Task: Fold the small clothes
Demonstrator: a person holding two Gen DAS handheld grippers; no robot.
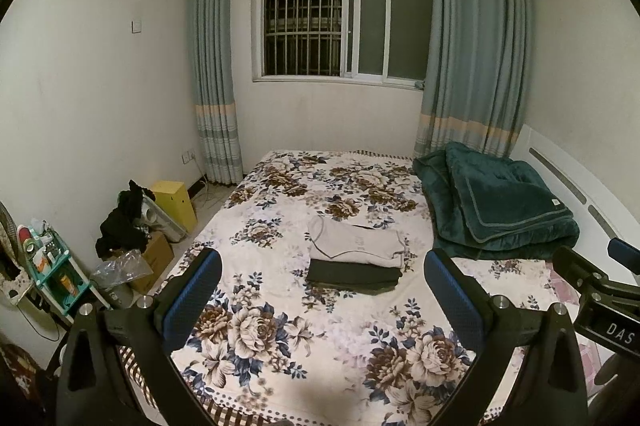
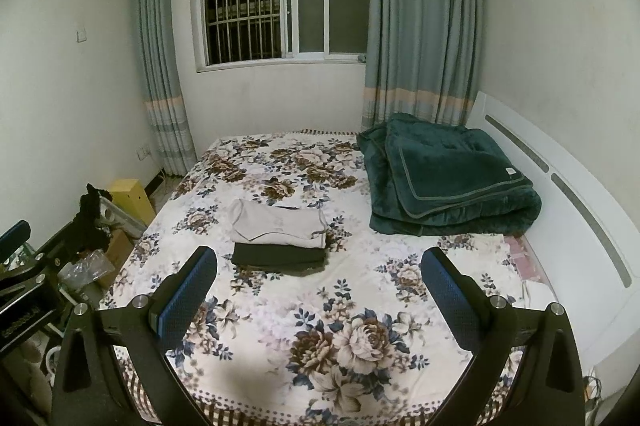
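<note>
Both tools held above the near edge of the bed (image 1: 280,366), well short of the clothes; left gripper (image 1: 322,302) with jaws wide apart and nothing between them; right gripper (image 2: 318,296) likewise spread and empty; the right tool's body shows at the right edge of the left wrist view.

Task items: a beige garment (image 1: 356,240) lies folded flat near the middle of the bed, its lower edge overlapping a dark folded garment (image 1: 354,276) that sits just nearer the near edge; both are compact rectangles, edges fairly square; whether each is one piece or several layers cannot be told.

Other contents: a green blanket (image 1: 496,202) folded at the far right corner against the white headboard (image 2: 560,178); dark clothing (image 1: 124,222) heaped on boxes on the floor off the left edge.

Judgement: the two pieces on the bed look finished, so the step in hand is either close of work or fetching another item; no unfolded garment lies on the bed; a next move would call for bringing one in, possibly from the floor heap, and spreading it flat on the free near half before any pinch.
</note>
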